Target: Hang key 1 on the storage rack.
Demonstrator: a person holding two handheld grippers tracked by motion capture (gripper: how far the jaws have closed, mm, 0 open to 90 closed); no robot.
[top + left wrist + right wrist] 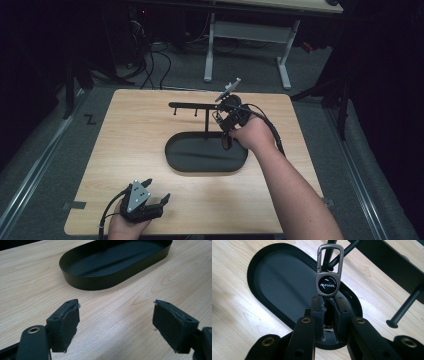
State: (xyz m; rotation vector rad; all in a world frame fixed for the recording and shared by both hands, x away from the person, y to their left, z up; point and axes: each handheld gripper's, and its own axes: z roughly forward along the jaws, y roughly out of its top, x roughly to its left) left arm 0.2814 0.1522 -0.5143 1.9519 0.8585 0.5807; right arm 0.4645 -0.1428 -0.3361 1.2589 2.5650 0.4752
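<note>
An oval tray sits near the middle of the bench. A post rises from the tray's far edge and carries a rack bar with pegs hanging beneath. The right claw holds a keychain above the tray's right end, beside a peg. The left claw rests at the bench's near left edge, well apart from the tray.

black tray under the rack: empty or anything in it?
Empty. The tray's dark floor is bare in both tool views; the keychain is pinched in the right tool, above it.
</note>
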